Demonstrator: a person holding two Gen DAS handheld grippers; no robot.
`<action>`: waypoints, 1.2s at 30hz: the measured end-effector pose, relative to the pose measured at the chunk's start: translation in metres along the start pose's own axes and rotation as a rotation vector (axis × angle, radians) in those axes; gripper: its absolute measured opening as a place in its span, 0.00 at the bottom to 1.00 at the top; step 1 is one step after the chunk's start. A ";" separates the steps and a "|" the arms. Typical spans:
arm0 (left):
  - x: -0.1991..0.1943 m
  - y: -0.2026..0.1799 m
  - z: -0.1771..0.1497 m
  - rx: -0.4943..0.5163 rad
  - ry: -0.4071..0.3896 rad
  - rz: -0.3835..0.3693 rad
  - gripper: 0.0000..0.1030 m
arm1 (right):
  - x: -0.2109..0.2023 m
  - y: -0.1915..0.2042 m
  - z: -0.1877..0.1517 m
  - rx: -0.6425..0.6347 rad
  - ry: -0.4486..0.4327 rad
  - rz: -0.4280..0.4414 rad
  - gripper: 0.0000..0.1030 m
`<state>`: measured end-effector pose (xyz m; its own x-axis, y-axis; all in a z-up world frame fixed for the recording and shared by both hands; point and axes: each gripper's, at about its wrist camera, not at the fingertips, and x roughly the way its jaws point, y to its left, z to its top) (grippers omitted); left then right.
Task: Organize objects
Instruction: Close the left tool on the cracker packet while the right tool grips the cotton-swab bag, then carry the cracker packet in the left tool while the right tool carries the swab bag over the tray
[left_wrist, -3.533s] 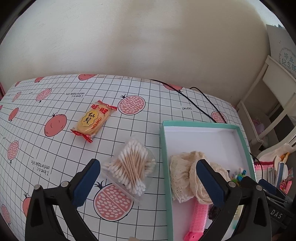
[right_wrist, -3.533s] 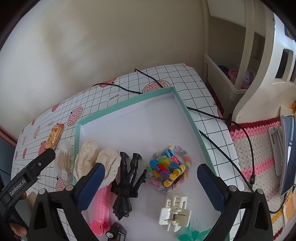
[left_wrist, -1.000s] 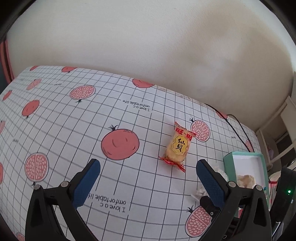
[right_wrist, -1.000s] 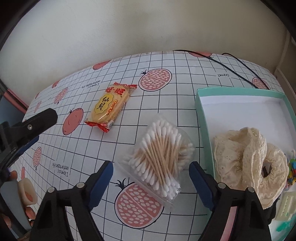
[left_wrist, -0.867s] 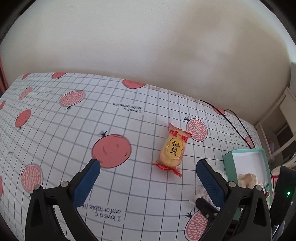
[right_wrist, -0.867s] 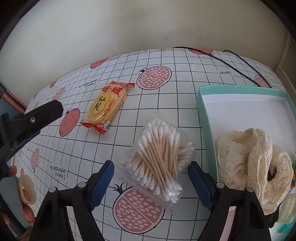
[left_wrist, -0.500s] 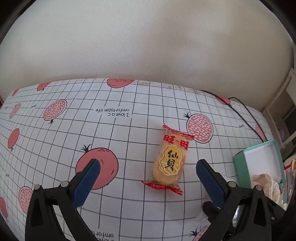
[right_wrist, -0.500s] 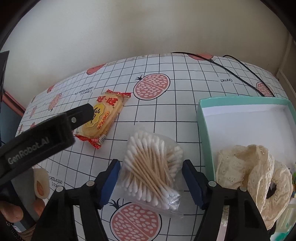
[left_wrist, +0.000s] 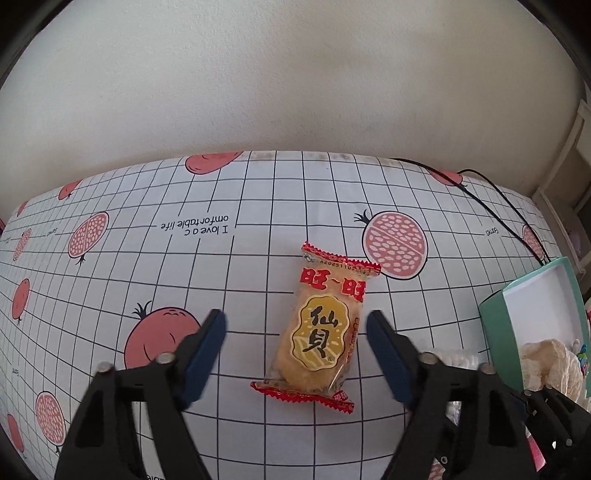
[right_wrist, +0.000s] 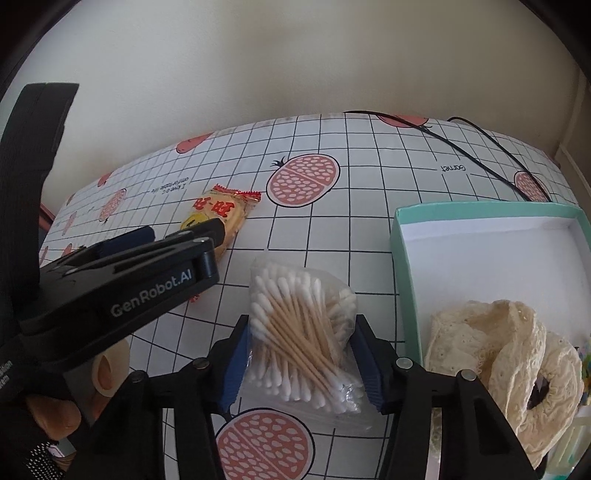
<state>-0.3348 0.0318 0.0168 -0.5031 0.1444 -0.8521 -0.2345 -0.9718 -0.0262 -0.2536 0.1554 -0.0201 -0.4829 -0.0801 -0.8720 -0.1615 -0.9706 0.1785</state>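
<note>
A yellow snack packet (left_wrist: 322, 334) with red crimped ends lies on the grid tablecloth, between the fingers of my left gripper (left_wrist: 295, 341), which is open around it with a gap on both sides. The packet also shows in the right wrist view (right_wrist: 218, 218), partly hidden by the left gripper. My right gripper (right_wrist: 301, 363) is closed on a clear bag of cotton swabs (right_wrist: 303, 332), its blue pads pressing both sides of the bag on the table.
A teal box (right_wrist: 402, 258) with a white inside stands to the right and holds cream lace fabric (right_wrist: 506, 354) and small colourful items. A black cable (right_wrist: 480, 155) runs along the table's far right. A wall rises behind the table.
My left gripper has moved down over the snack packet and narrowed around it. My right gripper has come forward and closed in on the cotton swab bag.
</note>
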 end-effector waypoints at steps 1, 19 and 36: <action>0.001 -0.001 0.000 0.000 0.004 -0.002 0.65 | 0.000 0.000 0.000 -0.002 -0.002 0.002 0.54; -0.026 0.013 -0.035 -0.071 0.051 0.062 0.37 | -0.014 0.002 -0.020 -0.059 0.046 0.018 0.48; -0.102 0.027 -0.097 -0.173 0.040 0.043 0.37 | -0.091 0.011 -0.062 -0.097 0.055 0.038 0.47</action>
<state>-0.2096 -0.0274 0.0524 -0.4751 0.0977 -0.8745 -0.0648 -0.9950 -0.0760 -0.1580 0.1381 0.0328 -0.4387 -0.1266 -0.8897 -0.0588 -0.9839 0.1690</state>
